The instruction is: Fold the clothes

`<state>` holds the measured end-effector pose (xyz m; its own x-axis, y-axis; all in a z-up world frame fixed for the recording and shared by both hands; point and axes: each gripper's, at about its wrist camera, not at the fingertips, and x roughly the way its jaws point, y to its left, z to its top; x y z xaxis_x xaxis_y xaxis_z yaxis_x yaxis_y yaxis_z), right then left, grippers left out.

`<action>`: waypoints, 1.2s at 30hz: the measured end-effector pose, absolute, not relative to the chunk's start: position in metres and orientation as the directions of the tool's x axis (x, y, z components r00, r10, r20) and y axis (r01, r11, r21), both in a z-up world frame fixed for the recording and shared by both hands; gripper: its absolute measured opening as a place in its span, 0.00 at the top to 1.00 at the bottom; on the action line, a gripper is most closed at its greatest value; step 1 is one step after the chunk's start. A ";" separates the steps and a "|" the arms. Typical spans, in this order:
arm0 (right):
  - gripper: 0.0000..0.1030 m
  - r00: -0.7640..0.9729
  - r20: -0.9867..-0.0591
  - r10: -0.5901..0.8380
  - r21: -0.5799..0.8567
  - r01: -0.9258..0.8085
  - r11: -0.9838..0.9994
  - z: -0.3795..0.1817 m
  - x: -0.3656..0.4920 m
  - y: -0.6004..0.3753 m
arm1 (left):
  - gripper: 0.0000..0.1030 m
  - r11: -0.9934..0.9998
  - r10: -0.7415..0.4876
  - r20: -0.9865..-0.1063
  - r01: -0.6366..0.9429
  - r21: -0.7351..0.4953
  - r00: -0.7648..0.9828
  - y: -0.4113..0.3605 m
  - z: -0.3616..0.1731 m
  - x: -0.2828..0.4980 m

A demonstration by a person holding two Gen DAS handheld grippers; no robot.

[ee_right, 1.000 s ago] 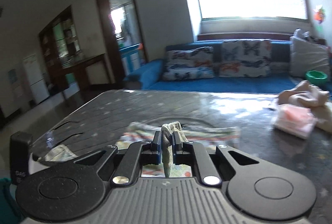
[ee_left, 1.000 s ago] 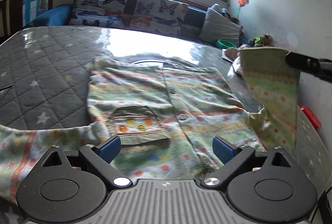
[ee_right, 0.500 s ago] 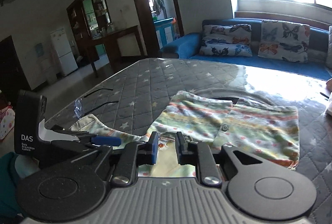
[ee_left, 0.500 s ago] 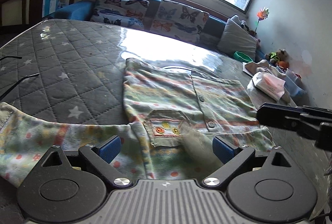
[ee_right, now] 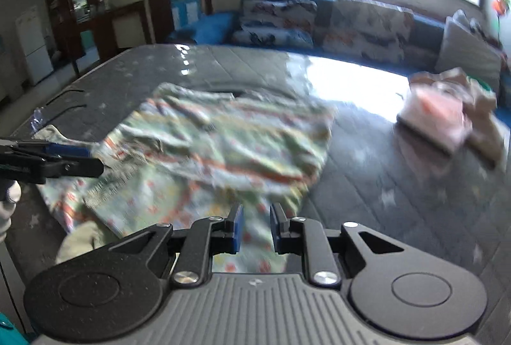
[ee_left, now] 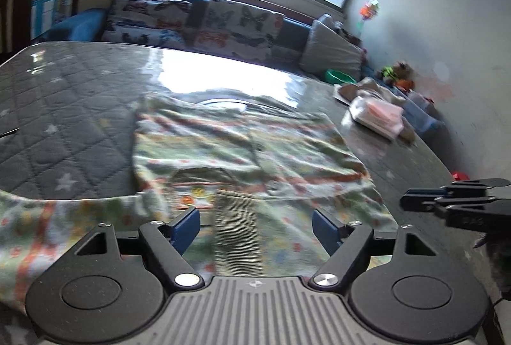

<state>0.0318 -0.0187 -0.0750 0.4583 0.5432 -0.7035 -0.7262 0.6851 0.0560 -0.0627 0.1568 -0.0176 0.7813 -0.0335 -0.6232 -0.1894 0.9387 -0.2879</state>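
Note:
A green, orange-striped child's shirt (ee_left: 242,150) lies flat on the grey quilted table (ee_left: 64,108), one sleeve folded in over its front. It also shows in the right wrist view (ee_right: 204,153). My left gripper (ee_left: 255,225) is open and empty, hovering over the shirt's near hem. My right gripper (ee_right: 255,225) is open a little and empty, just above the shirt's near right edge. In the left wrist view the right gripper (ee_left: 453,204) shows at the right. In the right wrist view the left gripper (ee_right: 64,159) shows at the left.
A pack of wipes (ee_right: 434,115) and bundled cloth (ee_right: 479,108) lie at the table's right side. A blue sofa with butterfly cushions (ee_left: 198,22) stands behind the table. A small red object (ee_left: 460,175) sits at the right edge.
My right gripper let go of the sleeve, which now lies folded over the shirt, and pulled back to the right. My left gripper stayed open over the hem.

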 end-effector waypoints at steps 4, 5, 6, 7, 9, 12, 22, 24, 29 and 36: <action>0.83 0.434 -0.714 0.549 0.081 -0.728 0.680 -0.095 0.033 -0.025 | 0.27 0.947 -0.069 -0.635 -0.150 -0.285 0.770 0.143 -0.023 -0.051; 0.83 0.430 -0.721 0.544 0.079 -0.728 0.681 -0.099 0.034 -0.025 | 0.28 0.948 -0.075 -0.637 -0.142 -0.283 0.767 0.141 -0.024 -0.049; 0.83 0.428 -0.731 0.531 0.071 -0.727 0.683 -0.105 0.036 -0.025 | 0.28 0.950 -0.081 -0.639 -0.134 -0.282 0.765 0.139 -0.025 -0.047; 0.83 0.429 -0.738 0.521 0.063 -0.725 0.685 -0.109 0.037 -0.024 | 0.29 0.951 -0.087 -0.641 -0.128 -0.281 0.762 0.138 -0.026 -0.045; 0.83 0.429 -0.742 0.516 0.062 -0.722 0.689 -0.109 0.040 -0.026 | 0.29 0.951 -0.094 -0.647 -0.123 -0.282 0.757 0.136 -0.029 -0.042; 0.83 0.444 -0.724 0.528 0.057 -0.724 0.688 -0.103 0.046 -0.026 | 0.31 0.950 -0.099 -0.652 -0.124 -0.287 0.752 0.136 -0.033 -0.039; 0.84 0.447 -0.716 0.536 0.063 -0.724 0.687 -0.114 0.082 0.005 | 0.32 0.946 -0.107 -0.672 -0.133 -0.296 0.732 0.139 -0.044 -0.033; 0.84 0.447 -0.717 0.535 0.061 -0.724 0.687 -0.116 0.083 0.005 | 0.32 0.944 -0.107 -0.673 -0.138 -0.300 0.732 0.141 -0.045 -0.033; 0.82 0.422 -0.722 0.548 0.048 -0.760 0.648 -0.107 0.067 0.004 | 0.32 0.939 -0.095 -0.659 -0.152 -0.308 0.746 0.147 -0.039 -0.042; 0.75 0.380 -0.731 0.567 0.041 -0.804 0.593 -0.103 0.026 -0.001 | 0.33 0.934 -0.074 -0.649 -0.176 -0.312 0.757 0.157 -0.036 -0.064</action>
<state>0.0259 -0.0013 -0.1025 0.3799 0.5668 -0.7310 -0.8044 0.5926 0.0415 -0.0644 0.1567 -0.0362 0.7570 -0.0742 -0.6492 -0.1761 0.9336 -0.3121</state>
